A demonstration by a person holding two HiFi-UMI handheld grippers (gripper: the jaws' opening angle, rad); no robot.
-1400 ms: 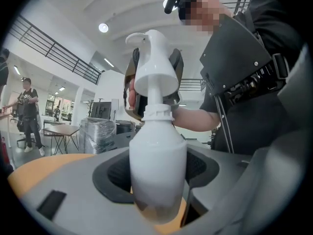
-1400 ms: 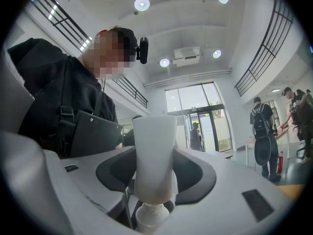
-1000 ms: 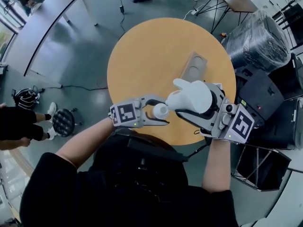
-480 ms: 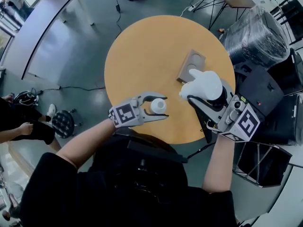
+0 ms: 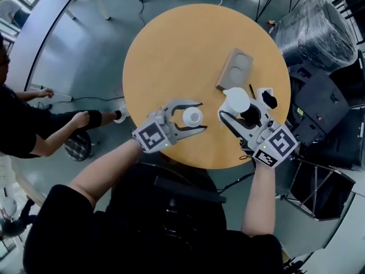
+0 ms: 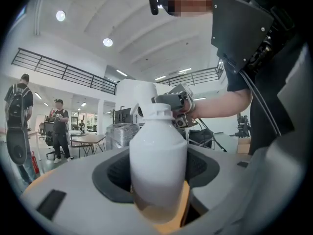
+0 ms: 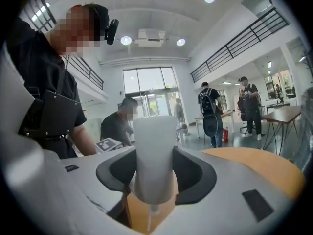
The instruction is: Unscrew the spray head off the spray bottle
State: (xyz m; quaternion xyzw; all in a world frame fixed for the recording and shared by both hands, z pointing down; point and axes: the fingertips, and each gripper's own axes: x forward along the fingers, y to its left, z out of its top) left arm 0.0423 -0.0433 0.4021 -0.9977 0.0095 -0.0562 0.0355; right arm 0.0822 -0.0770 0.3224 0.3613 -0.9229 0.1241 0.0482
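- The head (image 7: pixel 154 155) is now off the bottle (image 6: pixel 157 155). A second ago the two were end to end between your grippers; now there is clear table (image 5: pixel 171 56) between them.
- Your left gripper (image 5: pixel 195 116) is clamped on the bottle's body and holds it upright over the near part of the table. The bare threaded neck is on top. I can't tell whether the base rests on the wood.
- Your right gripper (image 5: pixel 244 106) is grasping the head, with the thin dip tube hanging free below the jaws. It has dropped down and away to the right and now sits just on your side of the tray (image 5: pixel 235 68).
- By my reading the unscrewing is done; what remains is setting the head down, probably at the tray.
- Mind the dip tube as you lower it: it could catch on the table or drip.
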